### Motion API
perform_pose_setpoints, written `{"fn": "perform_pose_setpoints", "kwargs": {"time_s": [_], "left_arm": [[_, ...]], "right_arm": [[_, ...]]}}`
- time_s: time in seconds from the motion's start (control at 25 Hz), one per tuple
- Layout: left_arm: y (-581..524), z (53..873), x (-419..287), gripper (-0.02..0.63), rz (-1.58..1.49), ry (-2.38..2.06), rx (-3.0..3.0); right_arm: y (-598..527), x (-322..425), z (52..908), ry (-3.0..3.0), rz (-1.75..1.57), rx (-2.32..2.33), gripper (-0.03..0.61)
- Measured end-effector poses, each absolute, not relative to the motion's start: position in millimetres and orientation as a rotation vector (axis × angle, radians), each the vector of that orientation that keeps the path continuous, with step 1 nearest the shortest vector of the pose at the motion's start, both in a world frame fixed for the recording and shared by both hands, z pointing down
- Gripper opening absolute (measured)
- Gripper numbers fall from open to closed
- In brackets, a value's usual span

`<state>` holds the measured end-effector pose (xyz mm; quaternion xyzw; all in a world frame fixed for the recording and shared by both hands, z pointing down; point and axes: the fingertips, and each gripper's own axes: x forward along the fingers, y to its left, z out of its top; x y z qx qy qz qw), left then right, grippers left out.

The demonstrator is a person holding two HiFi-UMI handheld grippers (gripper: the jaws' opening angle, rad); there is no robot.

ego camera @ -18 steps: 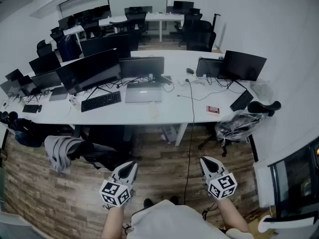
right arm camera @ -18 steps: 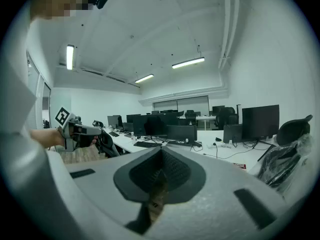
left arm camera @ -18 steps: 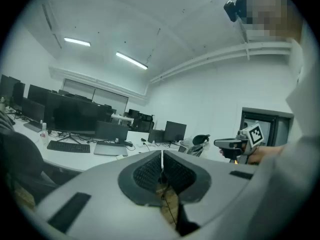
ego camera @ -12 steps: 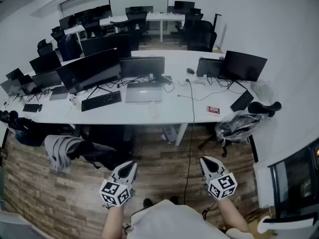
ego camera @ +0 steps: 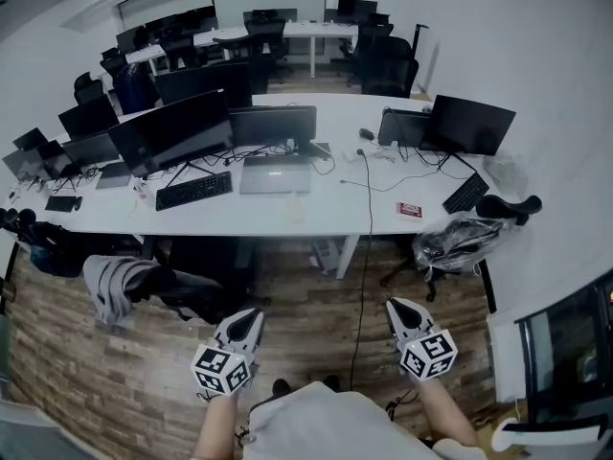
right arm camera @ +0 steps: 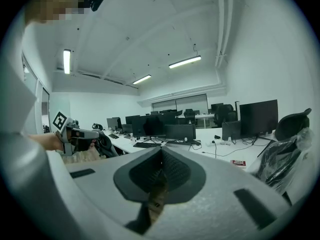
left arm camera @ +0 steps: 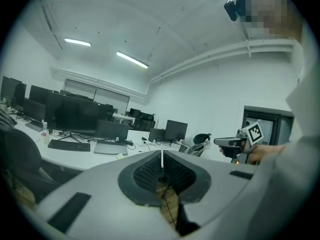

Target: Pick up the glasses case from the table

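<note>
Though short of the table (ego camera: 220, 220) edge, left hand-held gripper (ego camera: 253, 318) and right hand-held gripper (ego camera: 396, 308) closed, empty

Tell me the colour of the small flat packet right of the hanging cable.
The packet is red with white markings; it shows clearest in the head view.

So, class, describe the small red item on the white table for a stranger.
Find the long white table across the room. Along its near edge, right of the hanging black cable, lies the small red item: the only red thing there.
</note>
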<state>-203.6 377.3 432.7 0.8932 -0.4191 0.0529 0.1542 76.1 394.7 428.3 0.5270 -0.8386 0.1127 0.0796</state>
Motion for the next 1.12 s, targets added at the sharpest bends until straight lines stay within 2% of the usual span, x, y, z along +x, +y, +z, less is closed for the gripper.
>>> {"fn": "perform_pose_setpoints", "kwargs": {"time_s": [0.84, 1.12], "left_arm": [[395.5, 452.7, -130.9, 0.012, 0.164, -1.27, 2.501], [391.4, 455.0, -127.9, 0.012, 0.17, -1.297, 2.48]], "right_arm": [[392.1, 135.8, 457.6, -2.553, 0.402, 1.454, -0.003], [383.4, 141.4, 459.2, -2.562, 0.404, 1.429, -0.002]]}}
